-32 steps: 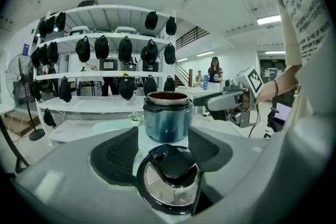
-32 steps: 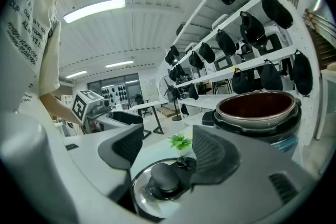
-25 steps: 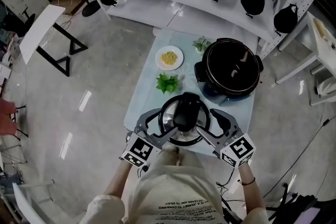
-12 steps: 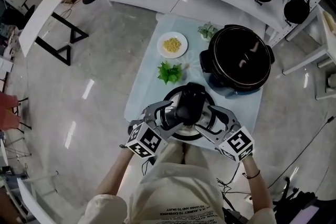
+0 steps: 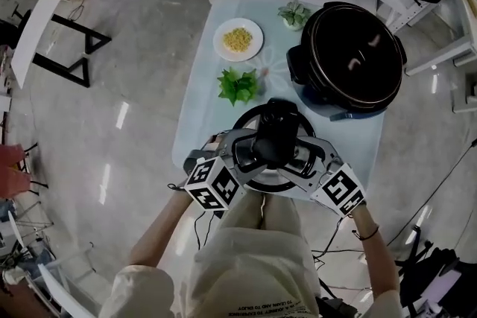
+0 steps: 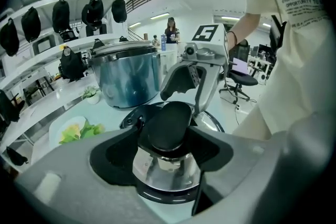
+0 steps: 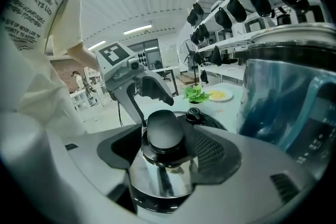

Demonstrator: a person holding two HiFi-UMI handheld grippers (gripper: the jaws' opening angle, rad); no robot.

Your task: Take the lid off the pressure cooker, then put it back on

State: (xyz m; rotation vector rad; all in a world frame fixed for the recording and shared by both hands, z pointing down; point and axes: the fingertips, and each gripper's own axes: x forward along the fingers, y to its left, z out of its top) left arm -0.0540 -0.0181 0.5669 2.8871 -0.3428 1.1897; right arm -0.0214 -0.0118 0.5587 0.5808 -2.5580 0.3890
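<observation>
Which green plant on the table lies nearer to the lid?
The bright green one just beyond the lid; the paler one stands beside the cooker.

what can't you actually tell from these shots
- Whether the lid rests on the table or hangs above it: head view looks straight down, and fingers hide most of its rim in both gripper views.
- Inside of the cooker: too dark in head view.
- What the yellow food is: too small, head view.
</observation>
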